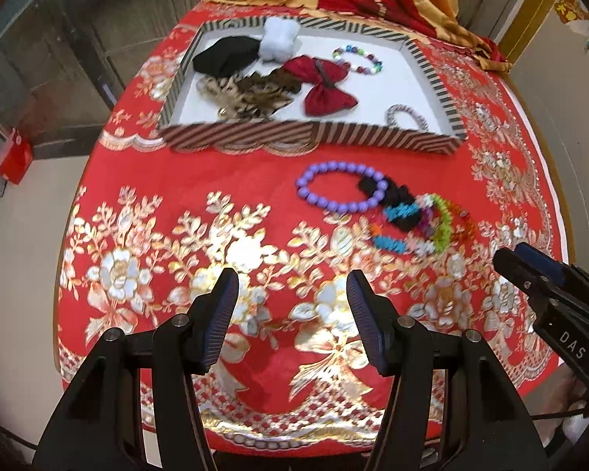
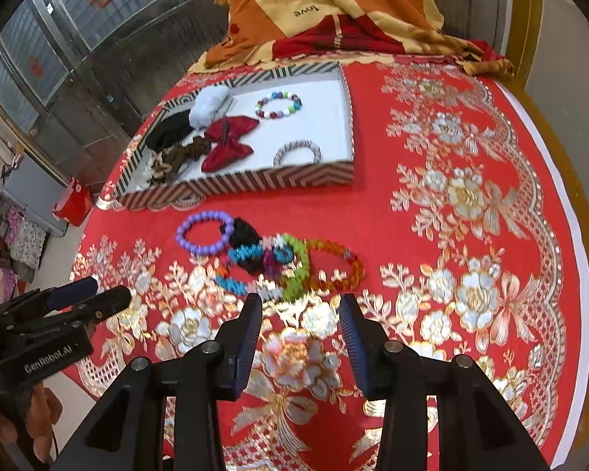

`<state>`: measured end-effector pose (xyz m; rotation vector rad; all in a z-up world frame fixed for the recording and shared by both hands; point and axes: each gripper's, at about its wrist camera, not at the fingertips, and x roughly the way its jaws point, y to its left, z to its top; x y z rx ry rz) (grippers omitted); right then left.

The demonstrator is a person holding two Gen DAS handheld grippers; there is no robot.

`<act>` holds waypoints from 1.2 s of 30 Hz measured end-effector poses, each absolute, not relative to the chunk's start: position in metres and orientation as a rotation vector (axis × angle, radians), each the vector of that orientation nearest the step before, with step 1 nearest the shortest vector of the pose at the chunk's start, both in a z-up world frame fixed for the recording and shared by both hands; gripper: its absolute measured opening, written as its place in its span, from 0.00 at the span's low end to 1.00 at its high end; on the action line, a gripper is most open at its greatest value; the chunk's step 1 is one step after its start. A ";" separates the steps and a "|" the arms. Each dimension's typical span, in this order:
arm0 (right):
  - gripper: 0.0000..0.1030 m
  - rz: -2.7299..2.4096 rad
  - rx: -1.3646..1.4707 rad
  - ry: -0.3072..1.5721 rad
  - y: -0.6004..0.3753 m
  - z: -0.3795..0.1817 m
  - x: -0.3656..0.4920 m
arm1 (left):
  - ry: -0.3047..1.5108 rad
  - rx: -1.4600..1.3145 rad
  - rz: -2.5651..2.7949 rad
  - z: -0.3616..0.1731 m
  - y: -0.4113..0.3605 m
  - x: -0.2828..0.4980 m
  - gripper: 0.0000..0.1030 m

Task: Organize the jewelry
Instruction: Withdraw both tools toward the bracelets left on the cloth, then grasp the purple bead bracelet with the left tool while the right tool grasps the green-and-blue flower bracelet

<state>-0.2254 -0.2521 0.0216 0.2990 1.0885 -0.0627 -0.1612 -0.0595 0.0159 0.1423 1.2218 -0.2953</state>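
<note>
Found the left gripper (image 1: 292, 278) well short of the striped tray (image 1: 235, 137), over the red tablecloth (image 1: 176, 180), jaws apart and holding nothing. Found the right gripper (image 2: 300, 300) likewise on the near side of the tray, jaws partly apart and empty, tips just short of the loose heap.

Saw that heap lying just in front of the tray's near wall: a purple bead bracelet (image 1: 341, 190) closest to the tray, overlapping a black scrunchie (image 2: 245, 235), then a tangle of bright bands (image 1: 420, 219) and an orange bead bracelet (image 2: 341, 271) farther from it. Noted a red bow (image 1: 322, 82), a multicoloured bead bracelet (image 1: 357, 57) and a silver bracelet (image 1: 406, 115) already inside the tray.

Judged the step in hand to be reaching for one piece of the heap. Seemed wisest to start at an outer piece, the orange bracelet nearest the right gripper, rather than dig into the middle. Called for a wider spread before descending, one finger inside the loop and one outside, closing on a single strand only. Needed a slow lift to check nothing snagged came along, then a carry over the near wall to the bare white floor beside the other bracelets.
</note>
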 end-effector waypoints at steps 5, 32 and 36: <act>0.38 -0.049 0.300 1.111 -0.255 0.010 -0.224 | 1.243 0.106 -0.277 0.009 -0.048 -0.155 0.55; 0.38 0.015 0.269 1.134 -0.260 -0.031 -0.162 | 1.285 0.148 -0.252 -0.033 -0.084 -0.073 0.55; 0.32 0.015 0.261 1.138 -0.257 -0.036 -0.158 | 1.272 0.175 -0.242 -0.037 -0.090 -0.068 0.55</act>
